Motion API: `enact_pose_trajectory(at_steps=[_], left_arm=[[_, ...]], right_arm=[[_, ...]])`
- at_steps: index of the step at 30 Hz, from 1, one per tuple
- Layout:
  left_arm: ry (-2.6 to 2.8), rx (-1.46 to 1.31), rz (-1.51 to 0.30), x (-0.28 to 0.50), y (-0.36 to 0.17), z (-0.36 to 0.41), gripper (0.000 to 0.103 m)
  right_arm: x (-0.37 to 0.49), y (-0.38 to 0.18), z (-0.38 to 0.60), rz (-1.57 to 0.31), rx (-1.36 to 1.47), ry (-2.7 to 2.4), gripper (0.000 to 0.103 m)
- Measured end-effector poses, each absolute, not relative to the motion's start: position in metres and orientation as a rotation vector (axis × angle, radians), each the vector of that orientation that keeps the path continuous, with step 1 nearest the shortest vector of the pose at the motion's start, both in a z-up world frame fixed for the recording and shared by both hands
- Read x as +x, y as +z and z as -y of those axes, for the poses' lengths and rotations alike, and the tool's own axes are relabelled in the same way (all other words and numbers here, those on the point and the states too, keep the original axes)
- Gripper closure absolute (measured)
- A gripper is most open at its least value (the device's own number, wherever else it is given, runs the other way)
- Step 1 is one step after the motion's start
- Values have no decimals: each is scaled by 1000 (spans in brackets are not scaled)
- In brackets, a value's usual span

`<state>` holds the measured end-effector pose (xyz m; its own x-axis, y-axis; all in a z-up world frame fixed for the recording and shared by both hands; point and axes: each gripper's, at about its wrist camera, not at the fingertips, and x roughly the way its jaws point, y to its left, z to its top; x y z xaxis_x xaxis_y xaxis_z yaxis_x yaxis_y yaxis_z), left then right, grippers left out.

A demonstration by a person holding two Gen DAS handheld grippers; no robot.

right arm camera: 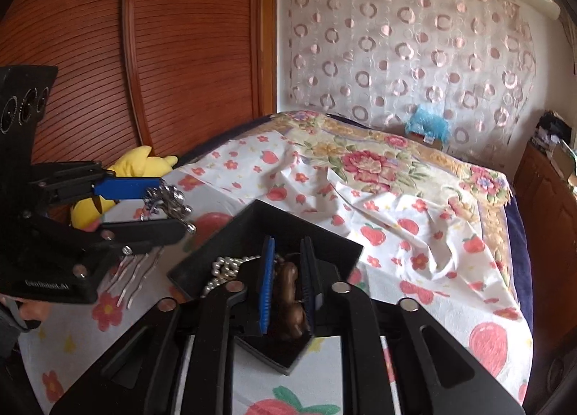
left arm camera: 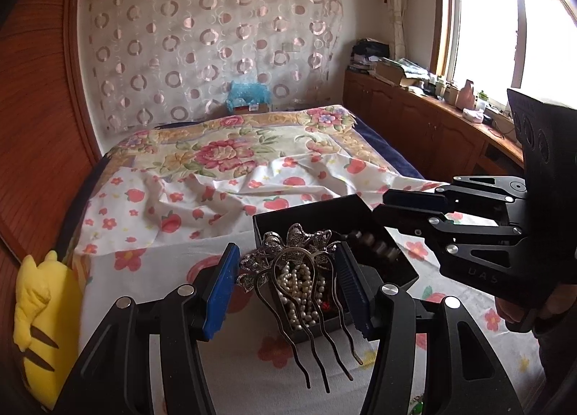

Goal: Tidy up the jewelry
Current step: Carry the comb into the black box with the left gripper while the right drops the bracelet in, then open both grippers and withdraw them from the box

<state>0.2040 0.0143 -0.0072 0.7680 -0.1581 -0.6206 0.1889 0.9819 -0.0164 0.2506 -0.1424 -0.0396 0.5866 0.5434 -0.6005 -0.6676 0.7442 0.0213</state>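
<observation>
A black jewelry box sits on the bed sheet, with a white pearl necklace inside. My left gripper is shut on a silver flower hair comb, held just above the box's near edge, prongs hanging toward me. In the right wrist view the comb shows in the left gripper left of the box. My right gripper is inside the box, shut on a brown bead bracelet; pearls lie beside it.
The box rests on a white strawberry-print sheet over a floral bed cover. A yellow plush toy lies at the bed's left edge by the wooden wardrobe. A cluttered wooden counter runs under the window on the right.
</observation>
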Motion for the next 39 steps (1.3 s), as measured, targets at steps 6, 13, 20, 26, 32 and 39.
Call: enact_pose_trajectory(at_steps=[6,13,20,26,32,39], left_arm=[[-192,61,-687,216,-11,-11,51],[-213,91,-708,238,-17,5,51],[-214,105,-729,256,-23,14,51],[-213,114,-753,265,-33,21,51],[-221,132,-769,267,-41,27,51],[-232,138,-756,261,-38,29,46]], right_arm=[[256,-46,167,-634,-187,668,71],[261,-60,192,-654,-170,601,71],[267,-69,204,-658,-157,578,71],[274,-76,208,-674,-149,576,71],[275,-77,208,-677,-151,576,71],[275,-75,206,-672,-152,573,71]])
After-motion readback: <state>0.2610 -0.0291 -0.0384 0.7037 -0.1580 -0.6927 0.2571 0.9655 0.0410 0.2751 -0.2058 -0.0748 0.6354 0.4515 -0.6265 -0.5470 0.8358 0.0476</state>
